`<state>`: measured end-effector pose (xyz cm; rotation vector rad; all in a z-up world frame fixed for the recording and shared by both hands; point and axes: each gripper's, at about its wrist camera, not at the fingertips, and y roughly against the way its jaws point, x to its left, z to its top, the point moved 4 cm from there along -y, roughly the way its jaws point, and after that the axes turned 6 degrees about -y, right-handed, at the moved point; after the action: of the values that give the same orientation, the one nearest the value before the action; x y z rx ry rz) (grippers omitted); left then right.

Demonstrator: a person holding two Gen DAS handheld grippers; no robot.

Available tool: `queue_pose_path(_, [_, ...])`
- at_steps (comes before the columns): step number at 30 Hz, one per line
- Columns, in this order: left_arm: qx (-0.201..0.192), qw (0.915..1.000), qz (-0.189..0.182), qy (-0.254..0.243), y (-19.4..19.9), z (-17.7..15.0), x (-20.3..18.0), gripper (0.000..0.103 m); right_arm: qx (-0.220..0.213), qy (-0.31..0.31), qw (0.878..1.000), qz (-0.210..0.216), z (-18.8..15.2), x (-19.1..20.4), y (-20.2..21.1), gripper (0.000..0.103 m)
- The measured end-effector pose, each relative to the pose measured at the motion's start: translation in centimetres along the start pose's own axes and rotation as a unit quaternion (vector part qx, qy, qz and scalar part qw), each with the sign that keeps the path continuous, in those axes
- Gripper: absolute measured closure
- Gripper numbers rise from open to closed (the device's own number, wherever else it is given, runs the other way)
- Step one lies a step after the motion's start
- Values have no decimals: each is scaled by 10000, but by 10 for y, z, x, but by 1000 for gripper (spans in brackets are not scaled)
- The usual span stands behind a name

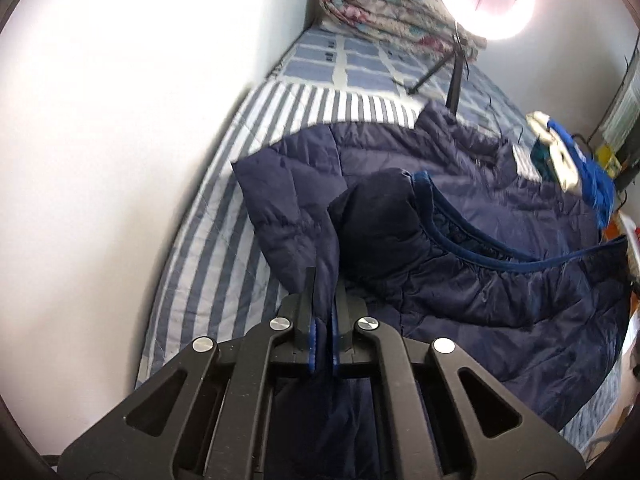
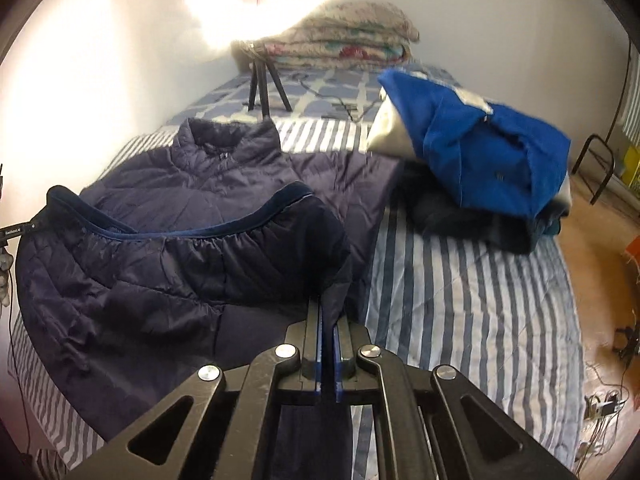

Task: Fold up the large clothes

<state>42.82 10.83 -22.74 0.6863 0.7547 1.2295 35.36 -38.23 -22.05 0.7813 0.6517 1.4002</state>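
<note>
A large dark navy quilted jacket [image 1: 460,216] lies spread on a striped bed, collar toward the far end. Its near hem with blue trim is lifted off the bed and stretched between both grippers. My left gripper [image 1: 325,292] is shut on the hem's left corner, and navy fabric passes between its fingers. In the right wrist view the same jacket [image 2: 192,224] fills the left half. My right gripper [image 2: 329,312] is shut on the hem's right corner, where cloth runs down between the pads.
The bed cover [image 2: 460,280] is blue and white striped. A pile of clothes topped by a bright blue garment [image 2: 480,148] sits right of the jacket. A folded floral quilt [image 1: 392,12] and a ring light on a small tripod [image 2: 262,84] stand at the far end. White wall on the left.
</note>
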Motion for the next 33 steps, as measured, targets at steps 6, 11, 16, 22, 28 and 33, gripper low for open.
queue_pose_path(6, [-370,9993,88,-61,5,53,-3,101,-308,-49,9994,-166,37,0,-1,102])
queue_pose_path(11, [-584,9981,172,42,-19,103,-14,100,-562,-225,9975,-367,83,-7,-20,102])
queue_pose_path(16, [-656,9972,254,269,-54,138,-14,101,-653,-220,9952,-694,123,-10,-52,103])
queue_pose_path(22, [-532,9967,525,301,-108,156,-21,101,-602,10,9910,-1196,149,-11,-97,103])
queue_pose_path(28, [-285,9960,827,199,-159,151,-25,101,-405,110,9872,-1537,144,-15,-138,103])
queue_pose_path(33, [-63,9946,1011,224,-183,144,-25,95,-243,210,9855,-1665,136,-19,-157,103])
